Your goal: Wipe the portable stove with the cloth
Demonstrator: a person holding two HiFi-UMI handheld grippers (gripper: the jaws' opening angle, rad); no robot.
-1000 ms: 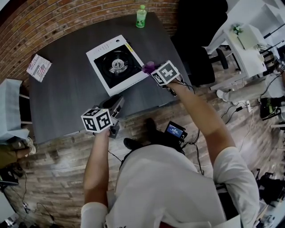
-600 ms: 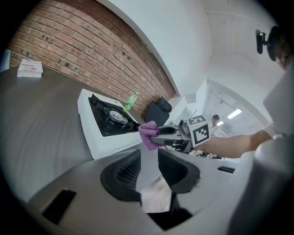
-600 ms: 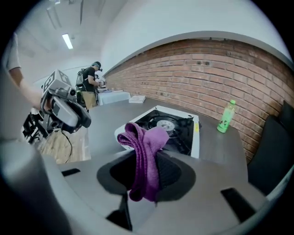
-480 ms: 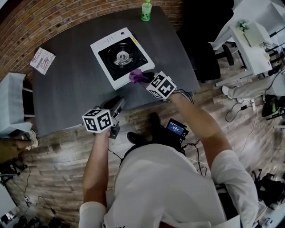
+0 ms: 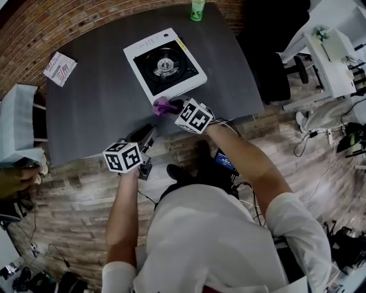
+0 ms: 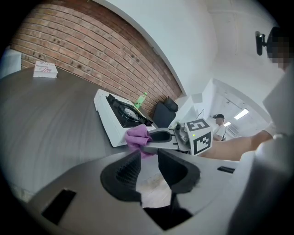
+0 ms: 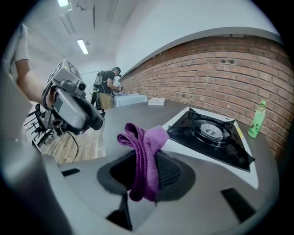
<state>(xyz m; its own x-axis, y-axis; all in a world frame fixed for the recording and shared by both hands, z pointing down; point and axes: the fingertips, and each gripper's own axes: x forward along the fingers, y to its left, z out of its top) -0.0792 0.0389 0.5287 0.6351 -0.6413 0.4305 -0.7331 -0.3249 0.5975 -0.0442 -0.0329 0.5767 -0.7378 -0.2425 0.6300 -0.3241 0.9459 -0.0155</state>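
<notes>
**Cloth clamped in right jaws, just off the stove**

The right gripper point(image 7: 147, 174) jaws are clenched on a folded purple cloth point(image 7: 146, 151), which is bunched above the pads. The left gripper point(image 6: 148, 170) jaws are held apart, with nothing between them. The grip on the cloth is shown only in the right gripper view. In the head view, the cloth is seen just beside the near edge of the white portable stove with black burner top point(image 5: 166, 62), not on it. Contact with the dark grey wood-grain table point(image 5: 91, 109) cannot be told. A green plastic bottle point(image 5: 198, 10) is noted behind the stove, with a red brick wall point(image 7: 220, 59) beyond.
</notes>
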